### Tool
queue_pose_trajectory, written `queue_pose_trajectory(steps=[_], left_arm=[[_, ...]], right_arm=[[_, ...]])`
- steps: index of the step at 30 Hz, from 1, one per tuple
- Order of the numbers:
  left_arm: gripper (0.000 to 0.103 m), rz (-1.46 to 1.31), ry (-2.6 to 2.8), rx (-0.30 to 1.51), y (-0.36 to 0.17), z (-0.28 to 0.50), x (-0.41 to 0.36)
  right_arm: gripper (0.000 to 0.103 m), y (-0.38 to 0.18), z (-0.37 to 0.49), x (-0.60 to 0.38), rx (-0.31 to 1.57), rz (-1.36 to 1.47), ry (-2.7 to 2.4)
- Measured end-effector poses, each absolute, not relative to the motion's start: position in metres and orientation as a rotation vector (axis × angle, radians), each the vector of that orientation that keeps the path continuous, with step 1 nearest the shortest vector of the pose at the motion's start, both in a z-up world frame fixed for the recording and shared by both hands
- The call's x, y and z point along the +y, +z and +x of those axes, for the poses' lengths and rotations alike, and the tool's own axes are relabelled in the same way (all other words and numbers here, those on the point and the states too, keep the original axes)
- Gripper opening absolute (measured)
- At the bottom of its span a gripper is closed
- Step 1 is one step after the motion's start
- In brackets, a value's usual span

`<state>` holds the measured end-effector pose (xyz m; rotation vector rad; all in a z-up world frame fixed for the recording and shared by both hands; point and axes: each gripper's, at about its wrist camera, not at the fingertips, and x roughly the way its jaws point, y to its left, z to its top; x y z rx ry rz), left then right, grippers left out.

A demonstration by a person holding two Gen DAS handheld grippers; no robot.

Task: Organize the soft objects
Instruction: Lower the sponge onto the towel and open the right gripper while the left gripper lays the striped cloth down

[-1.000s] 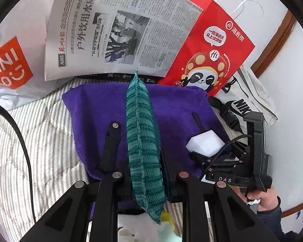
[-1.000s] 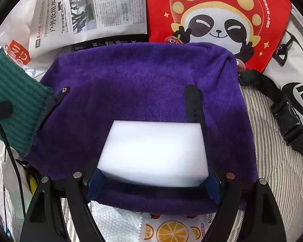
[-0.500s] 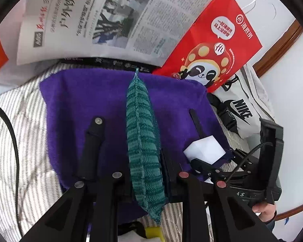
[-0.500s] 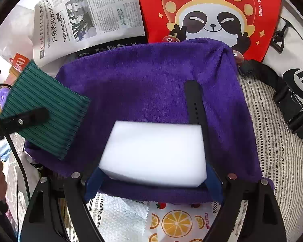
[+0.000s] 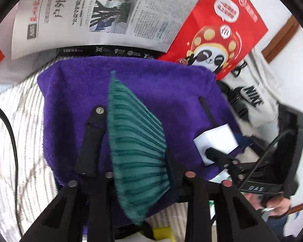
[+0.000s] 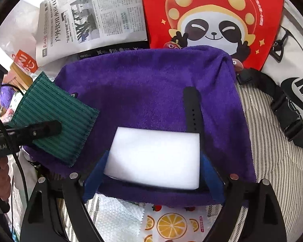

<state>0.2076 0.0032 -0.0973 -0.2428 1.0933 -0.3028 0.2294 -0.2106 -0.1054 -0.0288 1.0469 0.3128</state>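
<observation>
Left wrist view: the green ribbed cloth (image 5: 135, 141) is seen tilting between the fingers of the left gripper (image 5: 131, 141), whose jaws have just been opening; whether the pads press it cannot be told. It hangs over the purple towel (image 5: 151, 84), which is spread on the striped bedding (image 5: 20, 141). In the right wrist view the white sponge (image 6: 157, 157) is framed by the widely spread, just opening jaws of the right gripper (image 6: 155, 161), resting on the towel. Both releases are judged nearly done; withdrawal is left.
</observation>
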Motion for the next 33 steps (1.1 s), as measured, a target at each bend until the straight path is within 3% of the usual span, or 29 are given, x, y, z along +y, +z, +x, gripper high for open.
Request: queue_pose_trajectory(steps=[5, 10, 13, 28, 29, 30, 31, 33], left_arm=[[0.045, -0.190, -0.235, 1.086, -0.096, 0.203, 0.009], [0.046, -0.191, -0.178, 1.057, -0.089, 0.198, 0.026], [0.053, -0.165, -0.163, 1.060, -0.086, 0.195, 0.031], [0.059, 0.029, -0.140, 1.047, -0.077, 0.176, 0.008], [0.056, -0.024, -0.169, 1.040, -0.076, 0.178, 0.010], [0.040, -0.072, -0.188, 1.035, -0.075, 0.180, 0.011], [0.031, -0.103, -0.203, 1.032, -0.075, 0.183, 0.011], [0.028, -0.124, -0.210, 1.023, -0.075, 0.188, 0.010]], right_arm=[[0.092, -0.105, 0.226, -0.204, 1.035, -0.065, 0.318], [0.092, -0.097, 0.225, -0.207, 1.017, -0.048, 0.313], [0.092, -0.090, 0.224, -0.207, 1.001, -0.043, 0.304], [0.092, -0.075, 0.202, -0.209, 0.980, -0.043, 0.300], [0.092, -0.074, 0.201, -0.210, 0.976, -0.038, 0.301], [0.092, -0.073, 0.201, -0.210, 0.976, -0.035, 0.301], [0.092, -0.073, 0.201, -0.210, 0.978, -0.031, 0.299], [0.092, -0.072, 0.200, -0.211, 0.981, -0.026, 0.299]])
